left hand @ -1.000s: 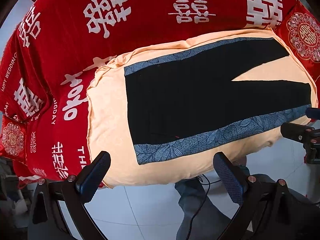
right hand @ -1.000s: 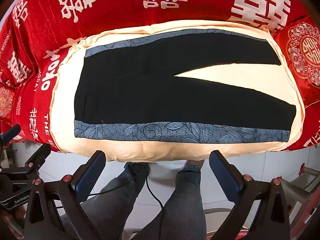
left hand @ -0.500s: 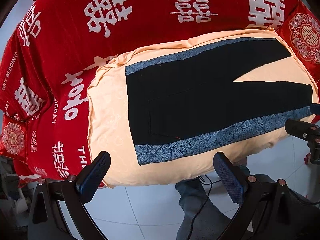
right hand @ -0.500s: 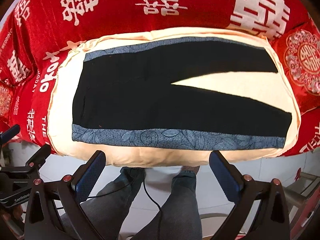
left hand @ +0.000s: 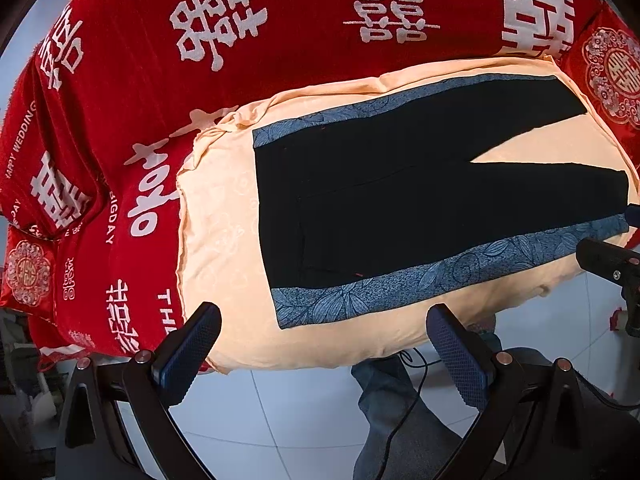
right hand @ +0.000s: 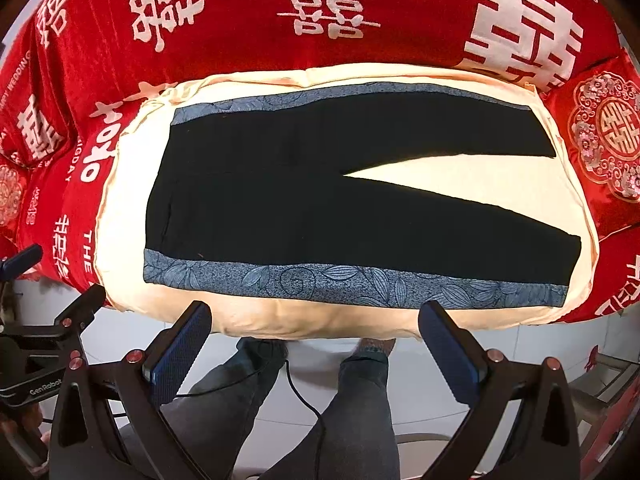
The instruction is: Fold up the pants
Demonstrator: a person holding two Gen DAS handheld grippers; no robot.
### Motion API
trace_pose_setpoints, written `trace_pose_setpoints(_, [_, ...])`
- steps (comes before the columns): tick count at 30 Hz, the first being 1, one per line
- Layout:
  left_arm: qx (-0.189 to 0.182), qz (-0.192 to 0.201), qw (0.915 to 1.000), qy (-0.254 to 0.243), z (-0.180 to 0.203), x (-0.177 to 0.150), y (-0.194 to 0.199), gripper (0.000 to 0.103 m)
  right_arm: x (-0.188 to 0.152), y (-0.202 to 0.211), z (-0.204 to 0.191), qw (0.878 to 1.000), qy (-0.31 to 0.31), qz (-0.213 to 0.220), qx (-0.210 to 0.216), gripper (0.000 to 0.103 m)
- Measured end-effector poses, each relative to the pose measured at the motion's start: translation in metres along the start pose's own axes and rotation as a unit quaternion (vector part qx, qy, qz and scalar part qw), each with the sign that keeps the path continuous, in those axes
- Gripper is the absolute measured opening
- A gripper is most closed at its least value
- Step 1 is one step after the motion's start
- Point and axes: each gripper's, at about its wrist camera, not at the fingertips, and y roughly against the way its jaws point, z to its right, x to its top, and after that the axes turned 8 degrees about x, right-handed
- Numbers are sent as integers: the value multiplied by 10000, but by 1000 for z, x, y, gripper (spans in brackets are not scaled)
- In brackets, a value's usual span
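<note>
The pants (right hand: 320, 200) are lying flat on the cushion (right hand: 460, 164), long axis from 9 to 3 o'clock, legs pointing toward 3. The left gripper (left hand: 324, 344) and right gripper (right hand: 316, 340) are hovering spread, holding nothing.

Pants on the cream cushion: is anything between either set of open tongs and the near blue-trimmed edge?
Nothing visible. The pants lie flat and unfolded on the cream cushion, with nothing on them. The right tongs and left tongs hover open off the cushion's near edge, facing the blue trim.

a home bedroom, bed under red wedding blanket (right hand: 248, 52), embroidered red cushion (right hand: 608, 132), pale tiled floor (left hand: 304, 412)
</note>
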Motion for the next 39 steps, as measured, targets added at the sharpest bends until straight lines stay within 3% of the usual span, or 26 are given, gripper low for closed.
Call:
trace_pose_setpoints(8, [5, -159, 9998, 99, 6, -2, -2, 103, 0, -4, 5, 9999, 101, -74, 117, 103])
trace_pose_setpoints(19, [-4, -661, 9891, 1313, 17, -16, -3, 103, 3, -8, 32, 9972, 592, -297, 340, 103])
trace_pose_setpoints(24, [-319, -867, 9778, 1882, 13, -30, -15, 103, 1, -24, 52, 9944, 373, -471, 871, 103])
trace_pose_setpoints(28, [-507, -896, 9743, 2005, 4, -37, -44, 103, -7, -44, 64, 9875, -120, -460, 1503, 103])
trace_pose_setpoints(32, [-826, -983, 9694, 2093, -3, -45, -95, 103, -16, -85, 68, 9708, -660, -480, 2256, 103])
trace_pose_setpoints(34, [-1010, -991, 9656, 2183, -4, -52, -120, 103, -24, -116, 69, 9504, -1037, -551, 2879, 101])
trace_pose_setpoints(35, [-1148, -996, 9626, 2241, -3, -57, -134, 103, -29, -133, 69, 9402, -1192, -584, 3138, 96])
trace_pose_setpoints(37, [-1357, -1087, 9559, 2368, -2, -65, -158, 103, -38, -162, 66, 9254, -1387, -657, 3465, 66])
trace_pose_setpoints(39, [-1731, -1088, 9443, 2579, 0, -75, -182, 103, -48, -198, 61, 9095, -1581, -792, 3762, 64])
